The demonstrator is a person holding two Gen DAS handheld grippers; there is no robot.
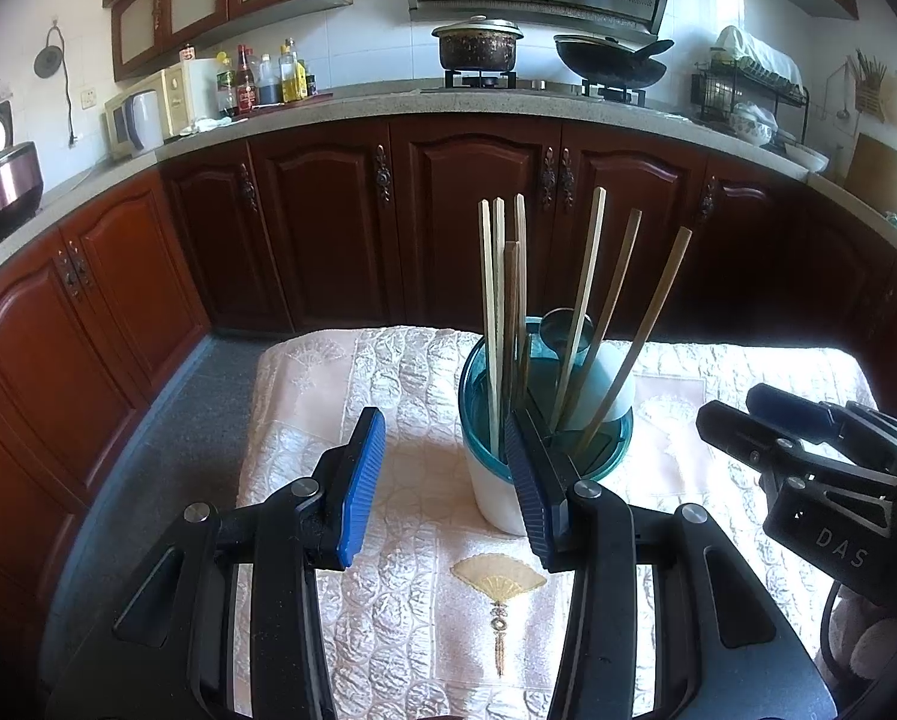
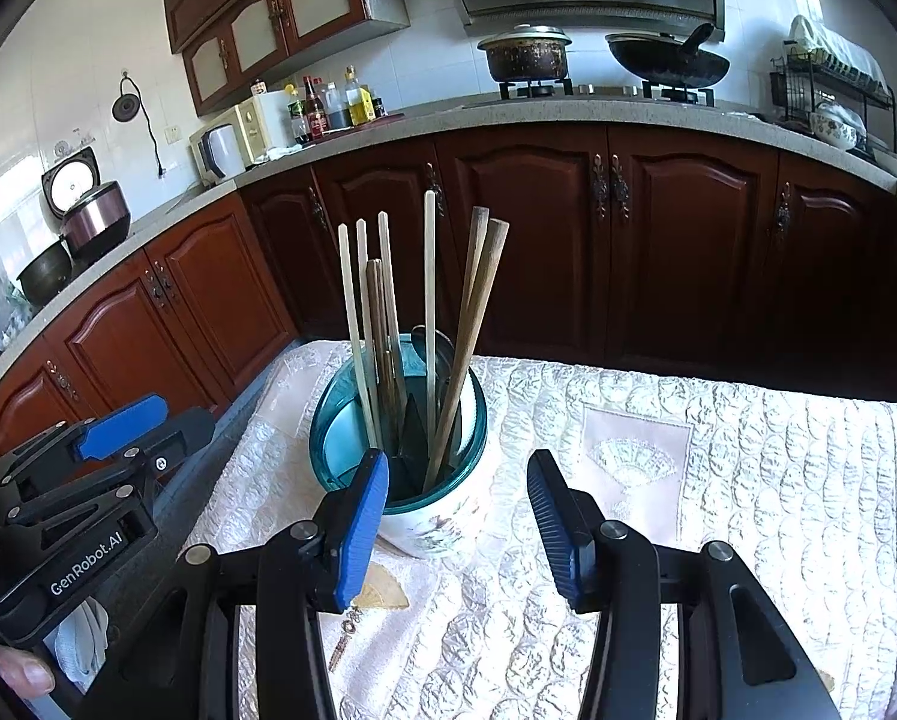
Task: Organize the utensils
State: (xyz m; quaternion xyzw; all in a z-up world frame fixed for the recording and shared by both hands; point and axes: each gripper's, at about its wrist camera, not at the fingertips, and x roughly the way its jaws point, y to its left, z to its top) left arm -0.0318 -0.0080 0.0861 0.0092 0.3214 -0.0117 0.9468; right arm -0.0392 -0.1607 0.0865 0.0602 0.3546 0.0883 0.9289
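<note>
Utensil holder (image 2: 424,516), white with teal rim, on quilted cloth (image 2: 718,480); upright chopsticks (image 2: 430,324) inside. Right gripper (image 2: 457,516) jaws apart, empty, before it. Left gripper (image 2: 148,426) at left edge.

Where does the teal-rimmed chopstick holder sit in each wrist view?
Left wrist view: chopstick holder at centre, slightly right, partly behind the left tool's right finger.
Right wrist view: chopstick holder left of centre, just beyond the right tool's left finger.
Shared landmark: the lidded pot on the stove behind.
</note>
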